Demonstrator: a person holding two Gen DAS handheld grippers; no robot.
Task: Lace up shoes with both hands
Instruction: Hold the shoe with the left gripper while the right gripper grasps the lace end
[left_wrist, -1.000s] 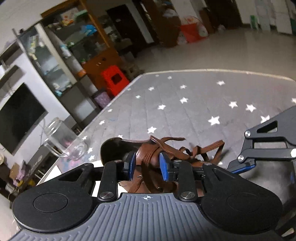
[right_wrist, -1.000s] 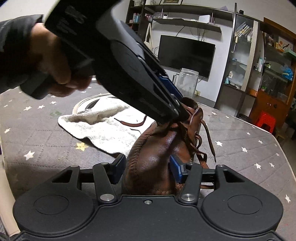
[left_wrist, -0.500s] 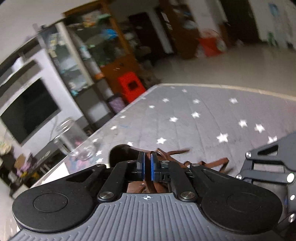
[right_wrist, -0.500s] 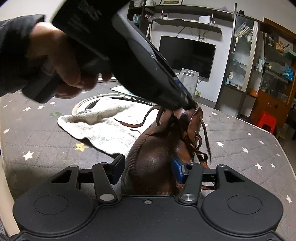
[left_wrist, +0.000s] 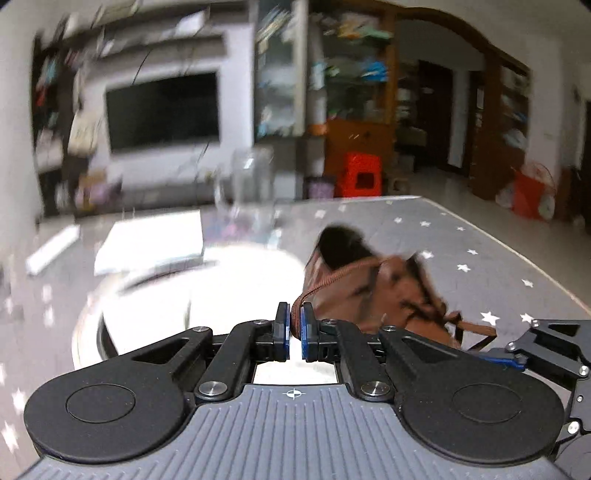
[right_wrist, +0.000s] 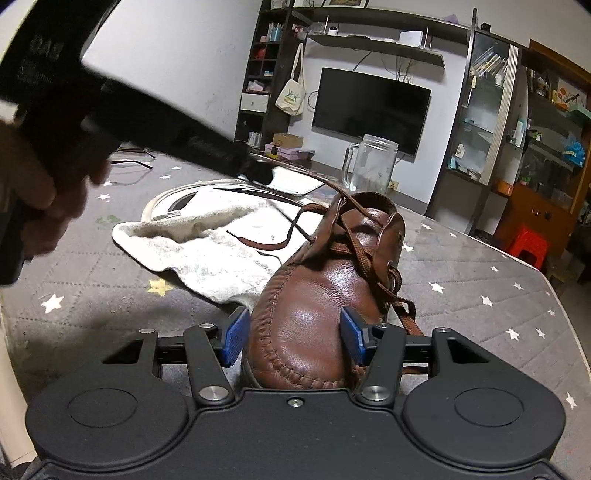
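Observation:
A brown leather shoe (right_wrist: 317, 295) stands on the grey star-patterned table cover (right_wrist: 92, 280), toe toward the right wrist camera. My right gripper (right_wrist: 291, 336) is shut on its toe, a blue pad pressing each side. My left gripper (left_wrist: 294, 326) is shut on the brown lace (left_wrist: 325, 286), which runs taut from the pads back to the shoe (left_wrist: 369, 288). In the right wrist view the left gripper (right_wrist: 258, 172) sits up and left of the shoe, with the lace (right_wrist: 314, 181) stretched to the eyelets. The other lace end (right_wrist: 258, 243) lies loose on the towel.
A white towel (right_wrist: 207, 243) lies left of the shoe, over a round metal-rimmed tray (right_wrist: 162, 195). A glass jar with a handle (right_wrist: 369, 162) stands behind. White sheets (left_wrist: 155, 240) lie farther back. A person's hand (right_wrist: 33, 184) holds the left gripper. The table edge (left_wrist: 517, 258) runs on the right.
The left gripper closed on the lace, rolled, and swung left away from the shoe, drawing the lace taut. The right gripper and the shoe stayed still.

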